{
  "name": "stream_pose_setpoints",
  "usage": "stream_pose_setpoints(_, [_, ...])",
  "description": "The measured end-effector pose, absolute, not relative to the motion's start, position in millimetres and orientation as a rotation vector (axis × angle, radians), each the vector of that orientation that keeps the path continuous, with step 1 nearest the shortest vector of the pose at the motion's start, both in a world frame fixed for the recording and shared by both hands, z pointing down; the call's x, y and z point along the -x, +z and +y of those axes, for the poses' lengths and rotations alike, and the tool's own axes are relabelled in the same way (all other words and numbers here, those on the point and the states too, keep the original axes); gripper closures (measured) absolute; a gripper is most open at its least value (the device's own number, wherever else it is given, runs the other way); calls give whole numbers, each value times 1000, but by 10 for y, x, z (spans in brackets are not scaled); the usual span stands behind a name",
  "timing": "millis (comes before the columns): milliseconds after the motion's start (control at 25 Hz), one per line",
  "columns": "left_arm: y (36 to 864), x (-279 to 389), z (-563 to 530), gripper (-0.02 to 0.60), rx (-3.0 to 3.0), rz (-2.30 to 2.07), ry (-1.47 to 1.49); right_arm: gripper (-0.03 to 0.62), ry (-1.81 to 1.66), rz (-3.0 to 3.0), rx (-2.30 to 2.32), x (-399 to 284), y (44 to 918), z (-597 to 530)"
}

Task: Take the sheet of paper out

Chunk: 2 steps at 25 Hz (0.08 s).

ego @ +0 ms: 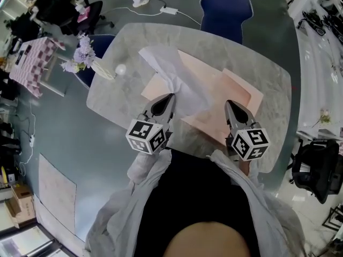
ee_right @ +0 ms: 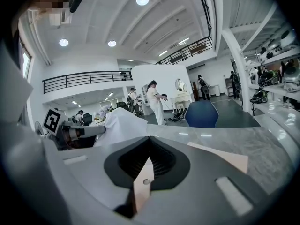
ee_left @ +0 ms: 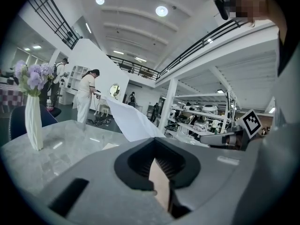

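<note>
A peach paper envelope (ego: 214,95) lies open on the marble table (ego: 257,63). A crumpled white sheet (ego: 163,68) sticks out of it toward the far left and stands up from the table in the left gripper view (ee_left: 131,121). My left gripper (ego: 170,96) sits at the sheet's near end, its jaws shut on a strip of peach paper (ee_left: 161,182). My right gripper (ego: 229,104) is at the envelope's near right, shut on a peach flap (ee_right: 143,186) with a small round dot. The white sheet (ee_right: 119,125) shows to the left in the right gripper view.
A white vase of purple flowers (ego: 86,58) and a small white ball (ego: 120,69) stand at the table's left edge. A blue chair (ego: 228,7) is behind the table and a black backpack (ego: 316,167) lies on the floor at right. People stand far off.
</note>
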<state>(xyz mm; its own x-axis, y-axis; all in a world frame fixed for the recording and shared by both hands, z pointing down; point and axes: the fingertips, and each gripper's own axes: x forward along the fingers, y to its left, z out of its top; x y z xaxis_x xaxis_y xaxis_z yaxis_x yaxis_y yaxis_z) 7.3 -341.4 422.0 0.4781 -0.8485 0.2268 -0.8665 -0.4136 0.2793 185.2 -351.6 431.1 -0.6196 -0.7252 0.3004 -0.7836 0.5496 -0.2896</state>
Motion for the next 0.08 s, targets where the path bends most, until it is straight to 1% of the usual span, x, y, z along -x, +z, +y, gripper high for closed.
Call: stream_pose_setpoints(80, [4233, -97, -3395, 574, -2372, -1433, 71, 585, 608, -2635, -1281, -1846, 4325, -3495])
